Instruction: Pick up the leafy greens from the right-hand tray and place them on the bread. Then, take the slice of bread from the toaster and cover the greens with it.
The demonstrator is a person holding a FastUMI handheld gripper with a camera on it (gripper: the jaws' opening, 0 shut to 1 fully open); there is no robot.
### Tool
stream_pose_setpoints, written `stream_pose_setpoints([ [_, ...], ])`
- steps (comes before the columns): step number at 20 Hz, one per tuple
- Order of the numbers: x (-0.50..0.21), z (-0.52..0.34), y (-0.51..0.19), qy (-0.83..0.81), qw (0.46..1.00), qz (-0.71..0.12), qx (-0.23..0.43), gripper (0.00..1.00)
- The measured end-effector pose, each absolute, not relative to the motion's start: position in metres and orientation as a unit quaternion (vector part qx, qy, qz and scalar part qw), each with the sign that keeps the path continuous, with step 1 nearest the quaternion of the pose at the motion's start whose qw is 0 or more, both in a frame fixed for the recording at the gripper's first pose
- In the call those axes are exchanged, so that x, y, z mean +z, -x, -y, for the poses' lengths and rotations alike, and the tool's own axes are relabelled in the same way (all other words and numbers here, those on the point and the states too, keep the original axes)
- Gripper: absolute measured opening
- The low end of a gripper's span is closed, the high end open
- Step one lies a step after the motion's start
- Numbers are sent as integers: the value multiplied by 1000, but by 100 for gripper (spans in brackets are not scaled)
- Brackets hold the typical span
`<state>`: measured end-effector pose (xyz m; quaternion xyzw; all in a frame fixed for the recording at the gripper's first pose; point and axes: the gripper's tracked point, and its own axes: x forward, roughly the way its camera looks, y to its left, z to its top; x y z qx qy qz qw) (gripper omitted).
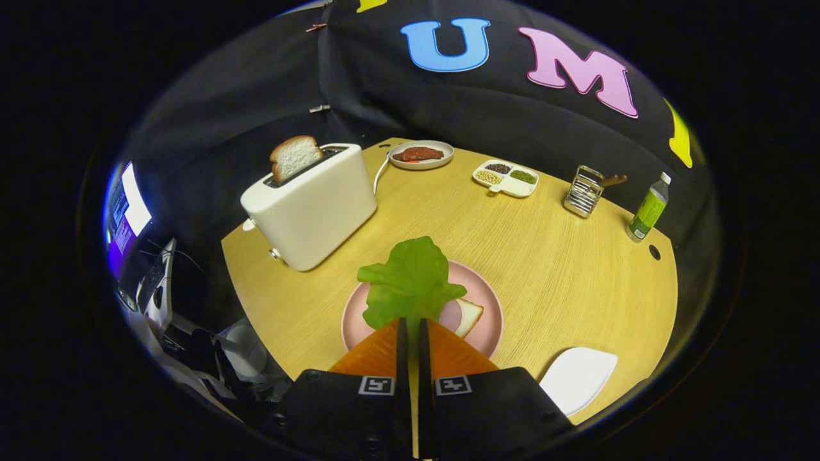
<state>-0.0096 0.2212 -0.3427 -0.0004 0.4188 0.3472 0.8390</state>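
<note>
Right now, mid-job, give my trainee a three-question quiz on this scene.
1. True or false: the gripper is shut on the green lettuce leaf.
2. The leaf hangs over: A) the round pink plate B) the white toaster C) the white empty tray.
3. What sticks up from the toaster's slot?

Key: 1 true. 2 A. 3 a slice of white bread.

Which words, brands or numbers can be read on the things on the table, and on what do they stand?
None can be read.
Green bottle label: too small.
Gripper, shut on the lettuce leaf: patterned squares, no words.
</note>
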Motion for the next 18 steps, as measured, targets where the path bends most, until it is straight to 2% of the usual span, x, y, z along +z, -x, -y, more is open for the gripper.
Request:
stream_pose_setpoints([
  [1, -351, -223, 7, 5, 838, -425, 342, 8],
  [4, -376, -219, 4, 23, 836, -452, 311, 18],
  [7, -379, -218, 2, 25, 844, -451, 289, 66],
  [8, -376, -219, 2, 20, 847, -445, 289, 74],
  [9, -369, -221, 1, 14, 850, -439, 292, 91],
  [10, -366, -221, 1, 11, 852, -434, 292, 97],
  [14, -337, -216, -6, -22, 867, -410, 281, 100],
  [18, -273, -228, -14, -55, 884, -352, 304, 99],
])
